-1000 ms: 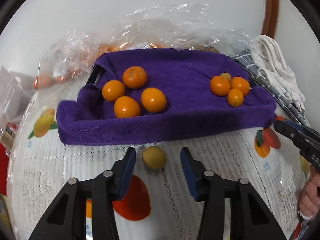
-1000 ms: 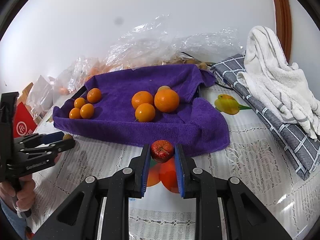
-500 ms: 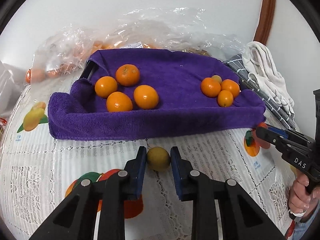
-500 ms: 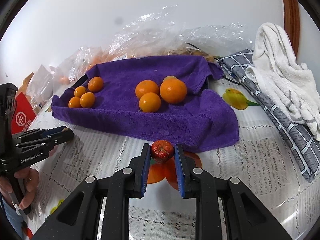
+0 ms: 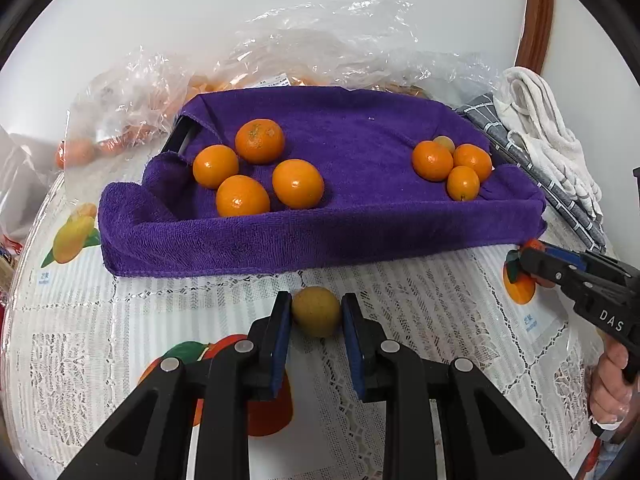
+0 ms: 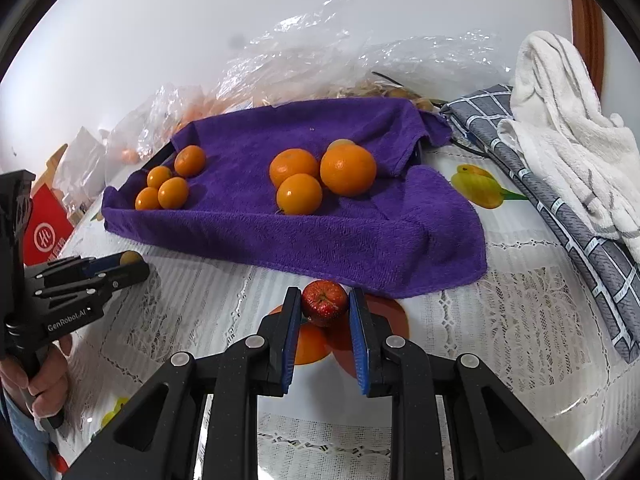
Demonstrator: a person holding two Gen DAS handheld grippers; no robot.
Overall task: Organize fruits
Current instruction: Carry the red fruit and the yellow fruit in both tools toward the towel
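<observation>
A purple towel [image 5: 360, 216] covers a tray and holds two groups of oranges: several larger ones [image 5: 256, 168] at its left and several small ones [image 5: 452, 164] at its right. My left gripper [image 5: 316, 312] is shut on a small yellow-brown fruit [image 5: 316, 310], just in front of the towel's front edge. My right gripper [image 6: 325, 304] is shut on a small red apple-like fruit [image 6: 324, 302], in front of the towel's [image 6: 320, 232] right corner. Each gripper shows in the other's view: the right one [image 5: 528, 260] and the left one [image 6: 128, 266].
Crumpled clear plastic bags [image 5: 280, 64] with more fruit lie behind the towel. A white towel [image 6: 560, 120] on a grey checked cloth [image 6: 580, 232] lies at the right. A red box [image 6: 44, 232] stands at the left. The lace tablecloth [image 5: 420, 304] has printed fruit pictures.
My left gripper closed from open onto the yellow-brown fruit. The right gripper kept its hold on the red fruit and drew back a little from the towel.
</observation>
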